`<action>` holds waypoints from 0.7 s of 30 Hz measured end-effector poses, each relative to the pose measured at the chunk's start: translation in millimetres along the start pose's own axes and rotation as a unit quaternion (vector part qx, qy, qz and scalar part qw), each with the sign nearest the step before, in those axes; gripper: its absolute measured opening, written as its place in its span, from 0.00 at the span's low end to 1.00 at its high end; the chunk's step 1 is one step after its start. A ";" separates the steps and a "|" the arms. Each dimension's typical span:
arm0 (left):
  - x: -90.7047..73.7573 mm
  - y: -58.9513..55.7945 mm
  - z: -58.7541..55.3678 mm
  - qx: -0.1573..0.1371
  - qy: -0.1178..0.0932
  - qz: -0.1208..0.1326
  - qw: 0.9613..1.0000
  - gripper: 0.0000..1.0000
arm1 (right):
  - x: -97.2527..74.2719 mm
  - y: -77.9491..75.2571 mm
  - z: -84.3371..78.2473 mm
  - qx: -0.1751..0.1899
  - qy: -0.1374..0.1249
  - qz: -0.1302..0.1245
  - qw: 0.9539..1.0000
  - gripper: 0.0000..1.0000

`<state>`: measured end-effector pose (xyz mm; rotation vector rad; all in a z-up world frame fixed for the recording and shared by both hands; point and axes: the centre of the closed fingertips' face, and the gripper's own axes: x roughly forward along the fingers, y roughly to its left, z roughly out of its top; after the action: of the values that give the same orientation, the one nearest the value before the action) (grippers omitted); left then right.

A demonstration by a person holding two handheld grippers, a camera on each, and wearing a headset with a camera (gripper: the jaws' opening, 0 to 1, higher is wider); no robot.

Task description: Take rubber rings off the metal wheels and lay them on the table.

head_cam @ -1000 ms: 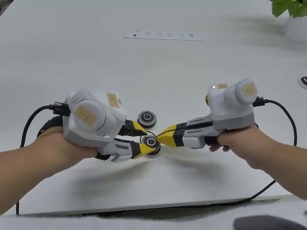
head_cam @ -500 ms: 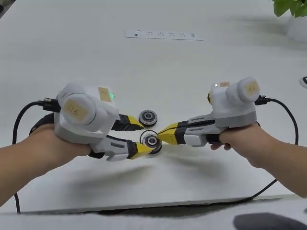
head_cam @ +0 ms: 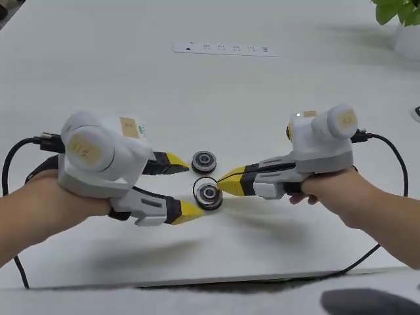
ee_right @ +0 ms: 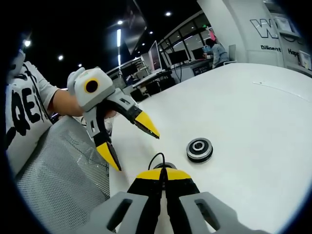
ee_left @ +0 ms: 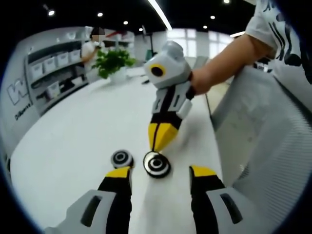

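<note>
Two small metal wheels lie on the white table. The near wheel (head_cam: pixel 209 195) (ee_left: pixel 157 165) sits just ahead of my left gripper (head_cam: pixel 184 185) (ee_left: pixel 161 173), which is open and not touching it. My right gripper (head_cam: pixel 220 182) (ee_right: pixel 163 174) is shut on a thin black rubber ring (head_cam: pixel 199 183) (ee_right: pixel 157 159), which loops up off this wheel at the jaw tips. The far wheel (head_cam: pixel 204 161) (ee_right: pixel 199 149) (ee_left: pixel 122 158) lies apart with its black ring on. The right gripper (ee_left: pixel 159 142) comes in from the far side in the left gripper view. The left gripper (ee_right: pixel 131 146) faces the right gripper view with its jaws spread.
A white power strip (head_cam: pixel 222 48) lies far back on the table. A potted plant (head_cam: pixel 394 13) stands at the back right corner. Black cables (head_cam: pixel 387 197) trail from both grippers toward the table's front edge (head_cam: pixel 197 282).
My left gripper has let go of the near wheel, opened wider and drawn back to the left. The right gripper has stayed at the wheel, pinching the ring.
</note>
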<state>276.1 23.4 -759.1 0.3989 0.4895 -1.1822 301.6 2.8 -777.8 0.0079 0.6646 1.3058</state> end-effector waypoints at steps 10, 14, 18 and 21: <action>-13.5 1.1 3.0 -0.003 -0.009 0.007 1.000 0.55 | 0.7 6.2 5.3 -0.005 0.000 0.008 1.000 0.00; -19.7 1.6 2.1 -0.006 -0.011 0.010 1.000 0.57 | 1.6 10.8 7.0 -0.006 0.000 0.012 1.000 0.00; -23.8 2.6 -1.8 -0.010 -0.009 0.014 1.000 0.60 | 3.0 14.6 7.9 -0.008 0.002 0.016 1.000 0.00; -25.8 3.1 -4.0 -0.012 -0.008 0.016 1.000 0.61 | 3.9 16.6 8.7 -0.008 0.003 0.019 1.000 0.00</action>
<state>270.7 46.6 -747.9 0.3747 0.4814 -1.1462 291.3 14.1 -766.3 0.0035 0.6607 1.3475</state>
